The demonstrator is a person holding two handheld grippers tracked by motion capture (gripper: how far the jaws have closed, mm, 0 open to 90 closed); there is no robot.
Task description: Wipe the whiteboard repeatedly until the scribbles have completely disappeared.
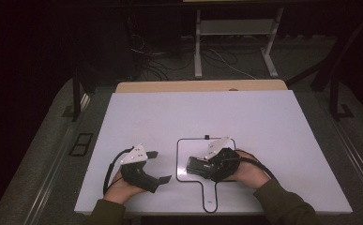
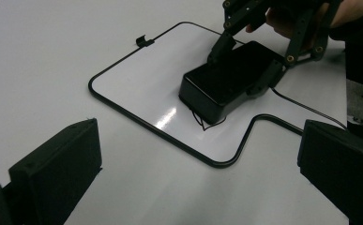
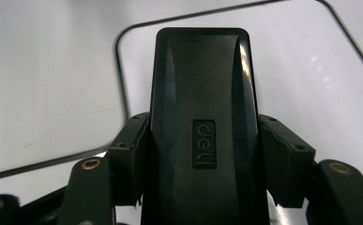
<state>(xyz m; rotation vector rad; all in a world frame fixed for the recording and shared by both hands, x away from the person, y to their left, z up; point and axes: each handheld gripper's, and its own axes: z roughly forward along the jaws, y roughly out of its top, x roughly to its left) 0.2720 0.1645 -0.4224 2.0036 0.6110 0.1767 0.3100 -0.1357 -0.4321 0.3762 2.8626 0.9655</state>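
A small whiteboard (image 1: pixel 193 147) with a black rim and a short handle lies flat on the white table, near the front. On it rests a black block-shaped eraser (image 1: pixel 195 166) with a "deli" logo on top (image 3: pixel 203 143). My right gripper (image 1: pixel 203 166) is shut on the eraser's two long sides. In the right gripper view its pads (image 3: pixel 132 154) press both flanks of the eraser (image 3: pixel 202 84). My left gripper (image 1: pixel 159 166) rests on the table left of the board, open with nothing between its jaws. From the left gripper view the eraser (image 2: pixel 226 86) sits on the board (image 2: pixel 141 79), with the right gripper (image 2: pixel 240 65) clamped around it.
A small black clip (image 1: pixel 207 137) sits on the board's far rim. The white tabletop (image 1: pixel 216 112) stretches bare beyond the board to a wooden strip (image 1: pixel 198 86) at the back. Past that are desk legs (image 1: pixel 198 47) and cables on a dark floor.
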